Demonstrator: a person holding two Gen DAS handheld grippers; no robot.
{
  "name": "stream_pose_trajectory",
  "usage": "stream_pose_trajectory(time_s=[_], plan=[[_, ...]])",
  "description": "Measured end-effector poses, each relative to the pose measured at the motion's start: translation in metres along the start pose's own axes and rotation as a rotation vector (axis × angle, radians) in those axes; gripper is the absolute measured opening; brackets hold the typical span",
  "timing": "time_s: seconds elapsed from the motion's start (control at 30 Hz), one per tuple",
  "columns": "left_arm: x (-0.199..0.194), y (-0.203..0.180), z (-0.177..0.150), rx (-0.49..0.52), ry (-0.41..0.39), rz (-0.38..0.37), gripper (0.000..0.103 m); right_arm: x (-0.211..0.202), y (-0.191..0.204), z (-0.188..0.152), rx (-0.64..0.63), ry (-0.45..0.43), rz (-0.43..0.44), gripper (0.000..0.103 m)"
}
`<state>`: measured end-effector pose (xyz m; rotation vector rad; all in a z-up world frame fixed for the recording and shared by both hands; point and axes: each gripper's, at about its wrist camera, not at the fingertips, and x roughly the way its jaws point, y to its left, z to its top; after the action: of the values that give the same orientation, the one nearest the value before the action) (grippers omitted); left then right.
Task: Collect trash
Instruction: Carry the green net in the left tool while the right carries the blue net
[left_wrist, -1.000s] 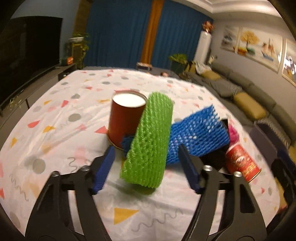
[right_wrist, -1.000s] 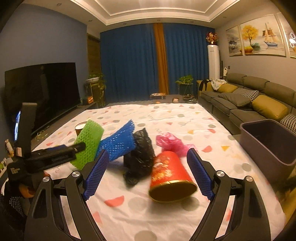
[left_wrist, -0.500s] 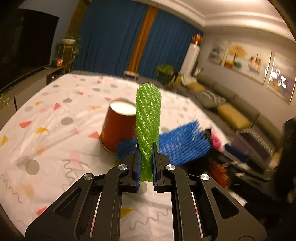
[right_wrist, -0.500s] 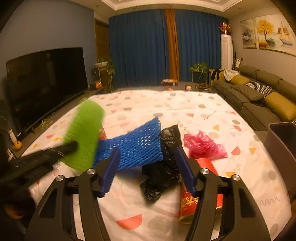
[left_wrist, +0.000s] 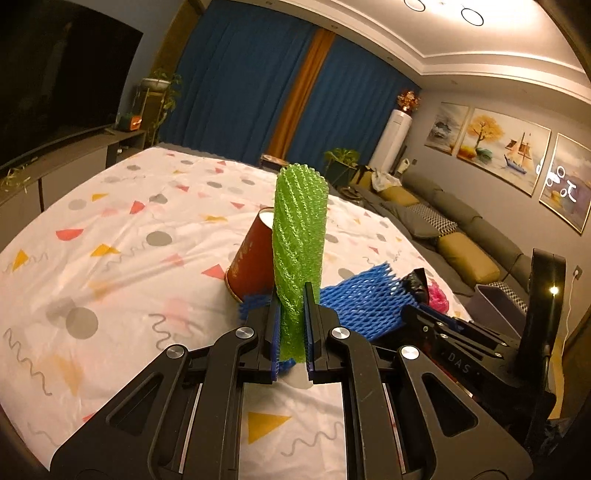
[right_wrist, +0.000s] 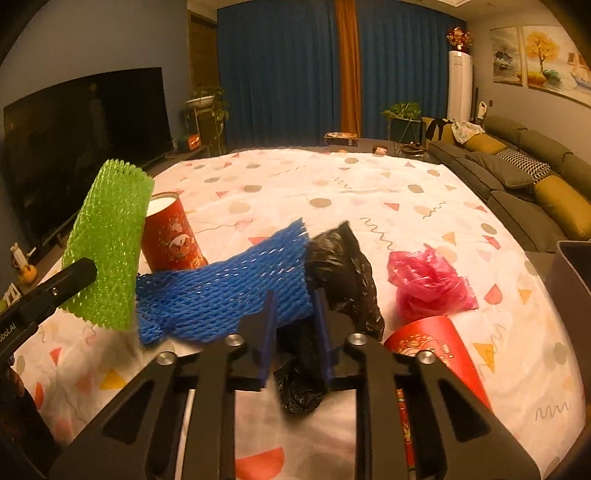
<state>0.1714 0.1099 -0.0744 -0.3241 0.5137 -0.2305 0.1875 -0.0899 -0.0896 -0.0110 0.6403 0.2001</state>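
1. Surface: wide, under a white cloth printed with grey dots, coloured triangles and squiggles. Cloth lightly creased. Trash sits in a cluster toward the near right part, seen from the left wrist.
2. Left claw: clamped on the lower end of a green foam net sleeve, which stands nearly upright between the blue pads, lifted clear of the cloth.
3. Right claw: its jaws have just been closing; they now pinch the near end of a blue foam net sleeve, with a crumpled black bag pressed in beside and below it. Whether the bag is also caught, cannot tell.
4. Red paper cup stands mouth-down just behind the blue sleeve. A second red cup lies on its side at the right claw's right, partly hidden by it.
5. Crumpled pink plastic bag lies on the cloth to the right of the black bag, just behind the fallen cup.
6. Grey bin at the right edge of the surface, rim only partly seen.
7. Room: dim warm light. Dark blue curtains with an orange strip between fill the far wall. Large dark television at left, potted plants beside it. Grey sofa with mustard cushions along the right wall, framed paintings above, a tall white air-conditioner unit in the corner.
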Motion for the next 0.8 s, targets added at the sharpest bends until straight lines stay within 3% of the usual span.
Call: stream_pose_trajectory(time_s=[0.17,0.6,0.8], plan=[[0.001,0.004,0.0,-0.013,0.002,-0.003,0.01,-0.011,0.001,-0.003,-0.008,-0.026,0.013,0.007],[0.002,0.006,0.0,-0.028,0.007,-0.007,0.01,-0.074,-0.007,0.001,-0.004,-0.162,0.035,0.005],[-0.002,-0.006,-0.004,0.026,0.004,0.002,0.009,-0.102,-0.007,0.012,-0.024,-0.227,0.043,0.005]])
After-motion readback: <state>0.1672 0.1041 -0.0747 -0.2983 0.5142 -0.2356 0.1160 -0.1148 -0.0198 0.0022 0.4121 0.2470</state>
